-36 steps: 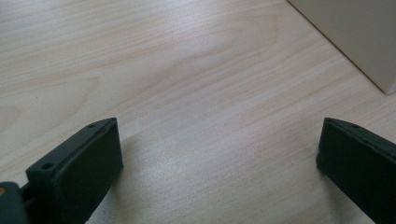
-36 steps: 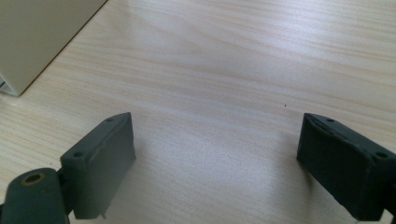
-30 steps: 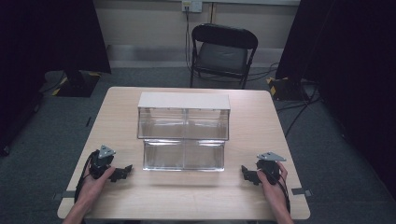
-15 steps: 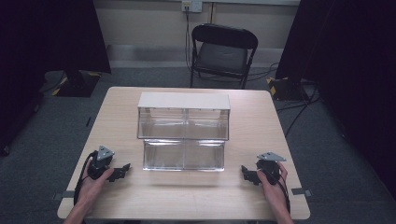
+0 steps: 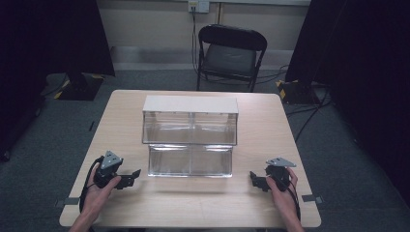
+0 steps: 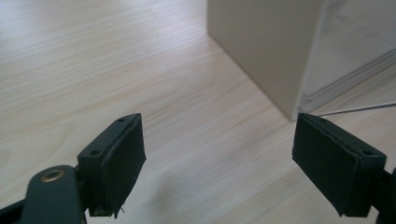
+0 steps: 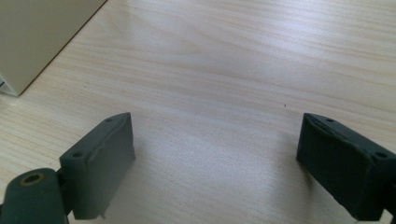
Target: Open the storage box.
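A clear two-tier display case [image 5: 190, 137] with a pale top stands in the middle of the wooden table [image 5: 270, 121]. My left gripper [image 5: 134, 176] sits near the front left and points right toward the case's lower tier. In the left gripper view its jaws [image 6: 217, 135] stand wide apart over bare wood, with the case's corner [image 6: 261, 46] ahead. My right gripper [image 5: 254, 180] rests at the front right and points left toward the case. Its jaws [image 7: 215, 135] are also open and hold nothing, and the case's edge [image 7: 37, 32] lies at the upper left.
A black folding chair [image 5: 229, 53] stands behind the table's far edge. Cables [image 5: 309, 111] run over the grey floor at the right. A dark stand base [image 5: 77, 87] sits on the floor at the back left.
My left gripper has lifted slightly off its earlier spot. The right gripper and the case have not moved.
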`<state>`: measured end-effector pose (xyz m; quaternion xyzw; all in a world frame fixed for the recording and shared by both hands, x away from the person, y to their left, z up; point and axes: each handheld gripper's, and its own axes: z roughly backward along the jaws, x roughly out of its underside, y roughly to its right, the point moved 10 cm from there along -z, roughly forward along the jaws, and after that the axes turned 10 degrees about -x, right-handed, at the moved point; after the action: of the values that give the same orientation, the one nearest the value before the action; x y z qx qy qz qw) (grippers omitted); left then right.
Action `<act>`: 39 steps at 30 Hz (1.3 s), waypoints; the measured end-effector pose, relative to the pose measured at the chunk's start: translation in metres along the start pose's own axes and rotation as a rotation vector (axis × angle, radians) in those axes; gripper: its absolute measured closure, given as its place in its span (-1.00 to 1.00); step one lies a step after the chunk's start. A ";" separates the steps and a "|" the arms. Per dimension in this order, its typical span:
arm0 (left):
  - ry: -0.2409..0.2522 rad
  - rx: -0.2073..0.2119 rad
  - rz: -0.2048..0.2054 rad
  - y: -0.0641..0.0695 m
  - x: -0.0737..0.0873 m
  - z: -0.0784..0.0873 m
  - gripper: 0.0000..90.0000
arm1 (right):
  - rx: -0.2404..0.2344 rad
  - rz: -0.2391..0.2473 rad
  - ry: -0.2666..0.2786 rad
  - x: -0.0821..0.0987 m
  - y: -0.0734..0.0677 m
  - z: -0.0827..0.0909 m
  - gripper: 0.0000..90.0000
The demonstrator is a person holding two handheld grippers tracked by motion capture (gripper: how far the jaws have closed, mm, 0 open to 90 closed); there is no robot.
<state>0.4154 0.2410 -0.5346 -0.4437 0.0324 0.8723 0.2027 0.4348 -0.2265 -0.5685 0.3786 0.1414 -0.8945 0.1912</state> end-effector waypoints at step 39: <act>0.064 0.176 -0.038 0.055 -0.016 0.006 -0.66 | 0.000 0.000 0.000 0.000 0.000 0.000 -0.77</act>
<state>0.3979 0.1870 -0.5249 -0.4523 0.1070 0.8475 0.2564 0.4348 -0.2265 -0.5685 0.3785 0.1414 -0.8945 0.1911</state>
